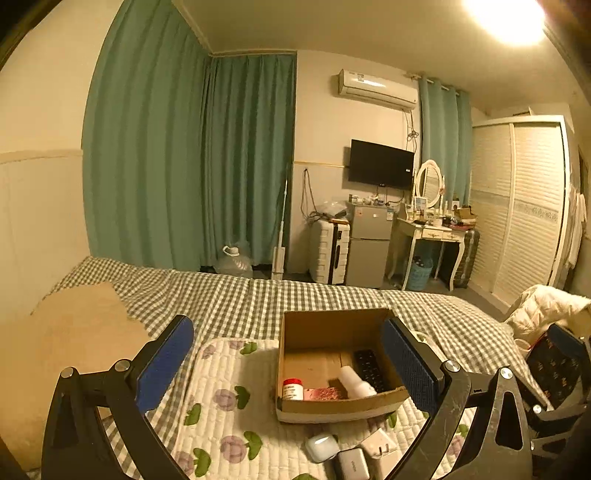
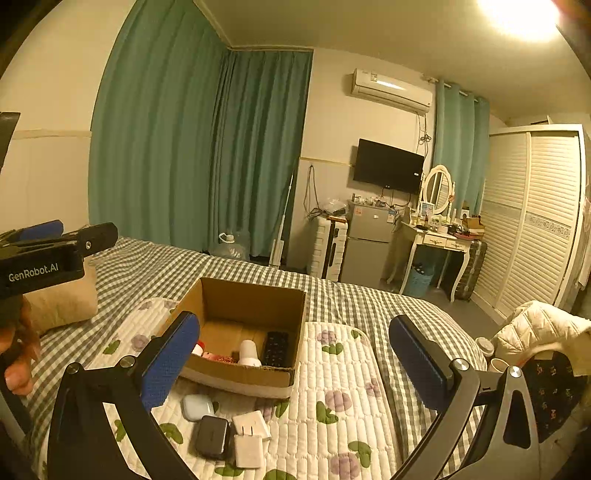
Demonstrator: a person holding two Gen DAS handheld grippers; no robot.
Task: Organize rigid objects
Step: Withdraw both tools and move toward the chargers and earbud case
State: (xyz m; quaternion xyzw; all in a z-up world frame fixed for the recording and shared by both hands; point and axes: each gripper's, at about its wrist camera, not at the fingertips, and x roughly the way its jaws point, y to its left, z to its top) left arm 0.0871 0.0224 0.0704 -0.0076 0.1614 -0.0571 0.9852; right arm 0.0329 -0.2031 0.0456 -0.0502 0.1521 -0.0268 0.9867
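Left gripper (image 1: 288, 365): blue-padded fingers spread wide, nothing between them, raised above the bed and aimed at the cardboard box (image 1: 334, 369).
Right gripper (image 2: 295, 363): fingers likewise wide apart and empty, held above the quilted pad (image 2: 343, 369), box just left of centre.
Hand (image 2: 16, 354): fingertips at the far left of the right view, below the other black gripper body marked GenRobot.AI.
Box contents: red-capped white bottle (image 1: 293, 390), pink item (image 1: 325, 393), white tube (image 1: 356, 382) and black remote (image 1: 370, 369) lying along the near wall.
Loose items: pale blue case (image 2: 197, 407), dark grey case (image 2: 212, 435) and two white chargers (image 2: 251, 424) (image 2: 248, 451) clustered on the pad, just in front of the box.
Surface: white quilted pad with purple flowers, laid on a grey-and-white checked bedspread (image 1: 221, 295); tan pillow (image 1: 74, 339) at left.
Room: teal curtains (image 1: 184, 166), wall-mounted television (image 1: 381, 164), air conditioner (image 1: 376, 88), small grey fridge (image 1: 369, 240), white suitcase (image 1: 328, 251), dressing table with oval mirror (image 1: 428, 181), white louvred wardrobe (image 1: 517, 206), bright ceiling light (image 1: 506, 18).
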